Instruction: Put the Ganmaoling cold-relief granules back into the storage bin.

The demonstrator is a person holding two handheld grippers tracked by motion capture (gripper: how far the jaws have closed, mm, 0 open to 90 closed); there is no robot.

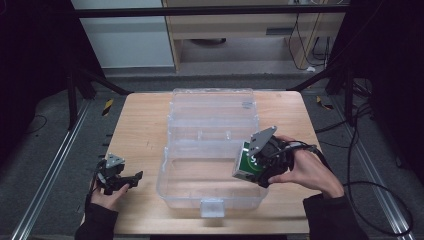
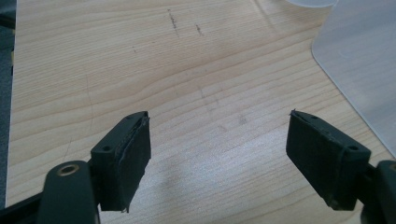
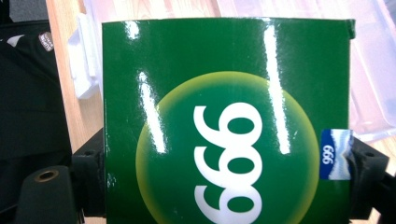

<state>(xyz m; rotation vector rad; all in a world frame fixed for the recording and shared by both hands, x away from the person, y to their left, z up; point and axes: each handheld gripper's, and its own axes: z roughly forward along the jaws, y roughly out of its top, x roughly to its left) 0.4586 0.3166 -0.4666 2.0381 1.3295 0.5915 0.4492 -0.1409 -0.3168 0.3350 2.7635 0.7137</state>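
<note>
Left gripper [image 1: 131, 178] rests near the wooden tabletop's [image 1: 140, 125] front-left corner, jaws spread wide, empty. Mid-table, the clear plastic storage box [image 1: 210, 192] lies open. Right gripper [image 1: 253, 167] clamps a glossy green carton [image 3: 224, 126] at the box's right rim — looks like loading; next, lower and release inside.

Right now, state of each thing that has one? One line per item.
clear plastic box: open, lid folded back flat on the table, nothing visible inside.
green box: closed, held tilted at the clear box's right rim.
right gripper: shut on the green box, one jaw on each side.
left gripper: open, jaws wide apart, nothing between them, over bare table left of the clear box.
</note>
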